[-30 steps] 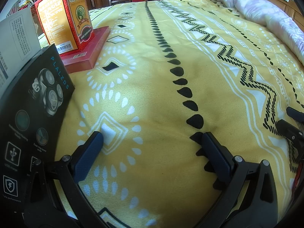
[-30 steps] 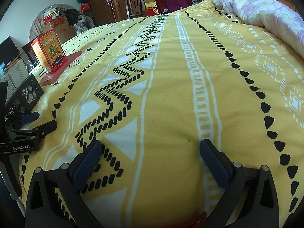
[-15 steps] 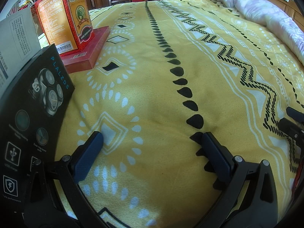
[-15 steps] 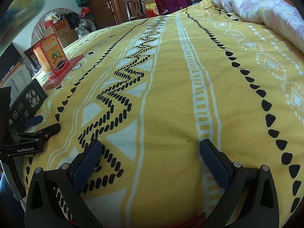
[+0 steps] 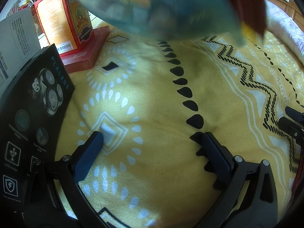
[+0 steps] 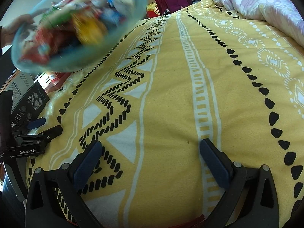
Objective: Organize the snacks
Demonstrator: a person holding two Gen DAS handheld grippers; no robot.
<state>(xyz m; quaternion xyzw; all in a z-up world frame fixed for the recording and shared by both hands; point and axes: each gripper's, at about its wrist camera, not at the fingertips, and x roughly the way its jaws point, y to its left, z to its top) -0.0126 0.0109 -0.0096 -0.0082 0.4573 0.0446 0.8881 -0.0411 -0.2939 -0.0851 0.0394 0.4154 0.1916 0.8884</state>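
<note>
A pale blue-green bowl (image 6: pixel 131 15) heaped with colourful wrapped snacks (image 6: pixel 76 28) hangs tilted and blurred above the yellow patterned bedspread (image 6: pixel 171 98), held at its left rim by a person's hand (image 6: pixel 13 28). From the left wrist view the bowl's underside (image 5: pixel 171 9) fills the top as a teal blur. My left gripper (image 5: pixel 152 142) rests low on the bedspread, open and with nothing between its fingers. My right gripper (image 6: pixel 150 150) also sits open on the bedspread, empty. The left gripper (image 6: pixel 40 127) shows at the right wrist view's left edge.
A red-and-orange carton (image 5: pixel 64 20) stands on a flat red box (image 5: pixel 89 55) at the bed's left. A black shaver box (image 5: pixel 32 117) leans beside my left gripper, with a white printed box (image 5: pixel 17 38) behind it. A floral quilt (image 6: pixel 262 5) is bunched far right.
A hand-held bowl of snacks has swept in from the upper left and now hangs over the bed. Both grippers stay where they were, open.
</note>
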